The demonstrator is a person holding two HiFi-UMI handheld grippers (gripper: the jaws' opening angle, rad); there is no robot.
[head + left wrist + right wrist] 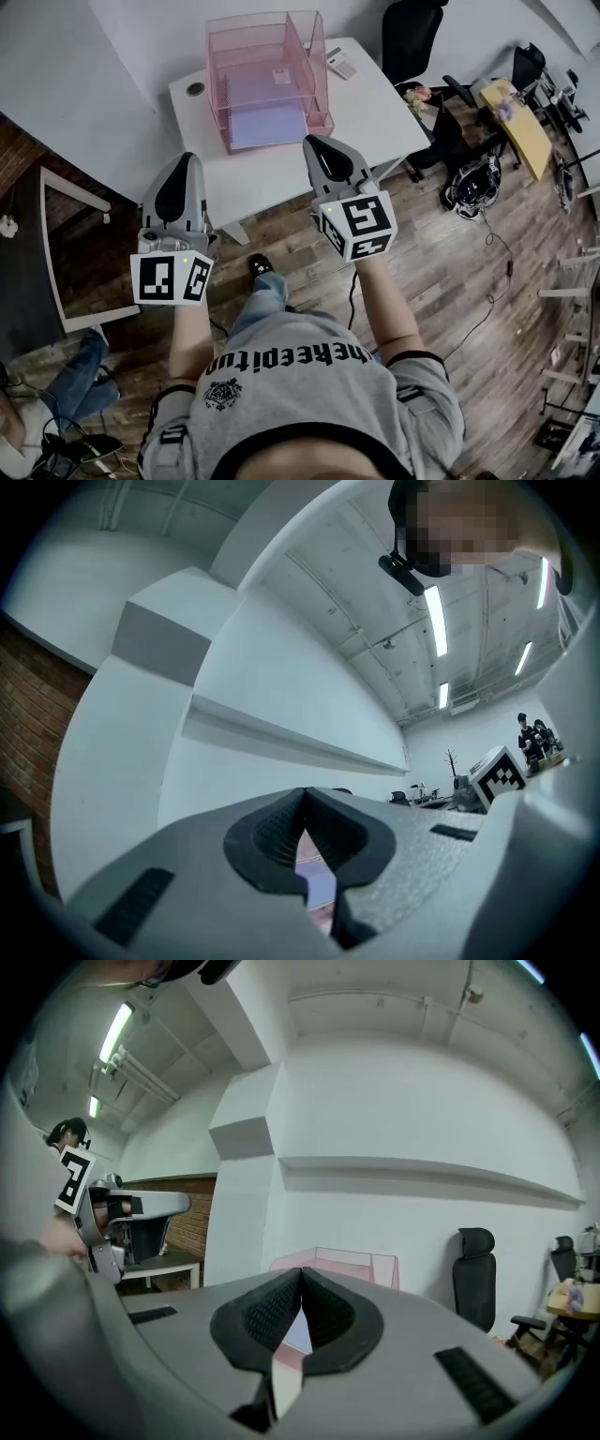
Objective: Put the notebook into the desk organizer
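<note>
Fingers (267, 1312) pressed together, empty; notebook (267, 124) inside desk organizer (217, 89).

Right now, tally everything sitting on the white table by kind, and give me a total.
Pink desk organizer: 1
Notebook, lying in the organizer: 1
Small white item in the organizer, too small to identify: 1
Calculator-like device: 1
Total: 4

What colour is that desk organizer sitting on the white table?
The desk organizer is pale pink with see-through walls. The head view shows it best.
</note>
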